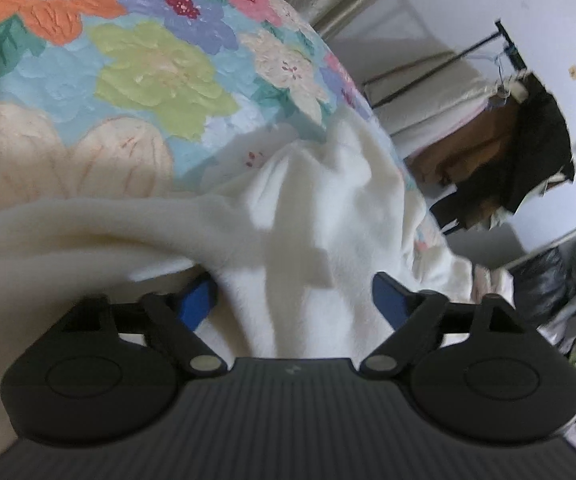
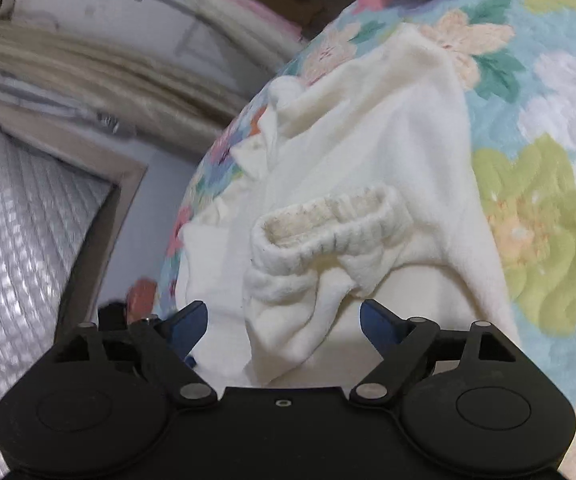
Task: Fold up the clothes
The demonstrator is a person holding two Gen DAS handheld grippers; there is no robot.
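Observation:
A white fleece garment (image 1: 307, 216) lies rumpled on a floral bedspread (image 1: 148, 72). My left gripper (image 1: 293, 300) is open, its blue-padded jaws wide apart on either side of a raised fold of the garment. In the right wrist view the same white garment (image 2: 367, 152) shows a ribbed cuff (image 2: 327, 220) at a bunched sleeve end. My right gripper (image 2: 284, 320) is open, its jaws spread around the bunched sleeve just below the cuff. Neither gripper is closed on the cloth.
The floral bedspread (image 2: 547, 200) covers the bed to its edge. Dark and brown clothes (image 1: 527, 148) hang on a rack by the white wall. A curtain (image 2: 88, 68) and a silvery woven mat (image 2: 16, 220) lie beyond the bed's edge.

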